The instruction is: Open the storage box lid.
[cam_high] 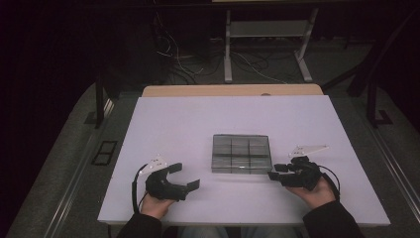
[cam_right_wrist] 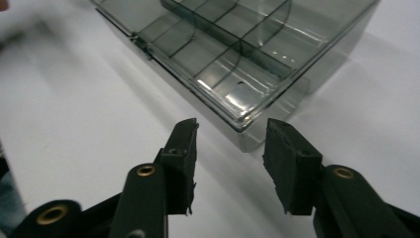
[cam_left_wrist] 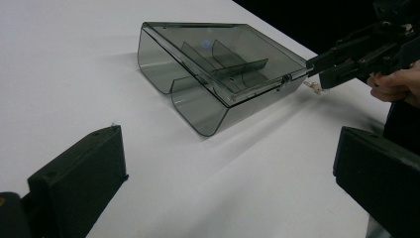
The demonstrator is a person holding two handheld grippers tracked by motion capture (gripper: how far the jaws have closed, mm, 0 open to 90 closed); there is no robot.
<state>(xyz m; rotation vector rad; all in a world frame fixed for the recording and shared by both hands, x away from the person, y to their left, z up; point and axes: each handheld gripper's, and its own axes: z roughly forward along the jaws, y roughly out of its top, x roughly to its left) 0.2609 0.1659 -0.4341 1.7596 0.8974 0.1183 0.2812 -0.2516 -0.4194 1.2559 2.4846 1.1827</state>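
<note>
A smoky clear plastic box (cam_high: 241,153) with a closed lid and inner dividers lies on the white table (cam_high: 173,124), near its middle. My left gripper (cam_high: 185,176) rests to the box's left with its jaws wide apart and nothing between them. In the left gripper view its jaws (cam_left_wrist: 230,148) frame the box (cam_left_wrist: 218,69) from a distance. My right gripper (cam_high: 275,171) points at the box's near right corner. In the right gripper view its jaws (cam_right_wrist: 232,129) stand partly apart just short of that corner of the box (cam_right_wrist: 237,49), touching nothing. The right gripper (cam_left_wrist: 317,67) tips sit by the lid's edge.
A wooden strip (cam_high: 233,90) runs along the table's far edge. Beyond it, on the dark floor, are loose cables (cam_high: 183,59) and a white metal frame (cam_high: 228,49). Bare white surface surrounds the box on all sides.
</note>
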